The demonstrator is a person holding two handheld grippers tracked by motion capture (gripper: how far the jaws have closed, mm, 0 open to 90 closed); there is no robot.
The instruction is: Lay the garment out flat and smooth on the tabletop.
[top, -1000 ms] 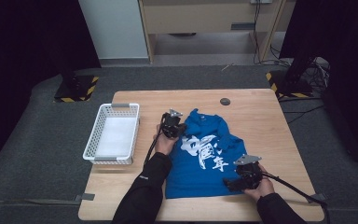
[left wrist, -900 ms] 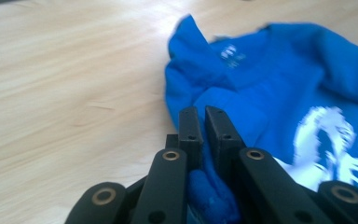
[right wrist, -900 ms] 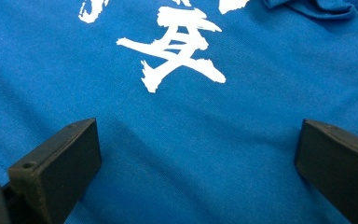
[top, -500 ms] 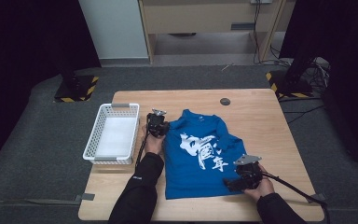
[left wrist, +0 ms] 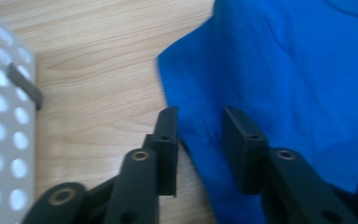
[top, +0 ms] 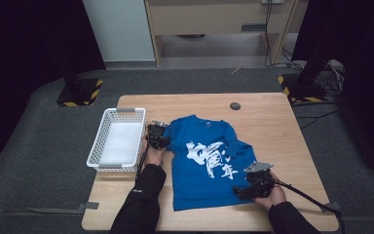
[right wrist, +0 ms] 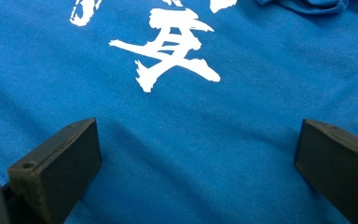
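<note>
From the high view, a blue T-shirt (top: 207,165) with white lettering lay spread flat on the wooden table (top: 272,126), its collar toward the far edge and its hem toward the person. The left gripper (top: 157,136) sat at the shirt's left shoulder, just beside the white perforated basket (top: 117,141) that stood on the table's left part. The right gripper (top: 253,187) rested at the shirt's lower right corner, near the hem, with its cable trailing off to the right across the table. A small dark round disc (top: 234,106) lay well apart from the shirt near the far edge. In the left gripper view, the left gripper (left wrist: 199,135) had its jaws parted a little, having just been opening; the sleeve edge of the T-shirt (left wrist: 289,70) lay between them, with a gap showing on either side, so the pads did not press on the cloth. The basket's (left wrist: 0,126) wall stood at the left of that view, with bare table (left wrist: 98,79) between it and the shirt. In the right gripper view, the right gripper (right wrist: 196,158) had its jaws spread wide apart above the T-shirt (right wrist: 177,140), pinching nothing; the cloth lay flat beneath them, and the white lettering (right wrist: 172,49) sat just beyond the jaw tips.
</note>
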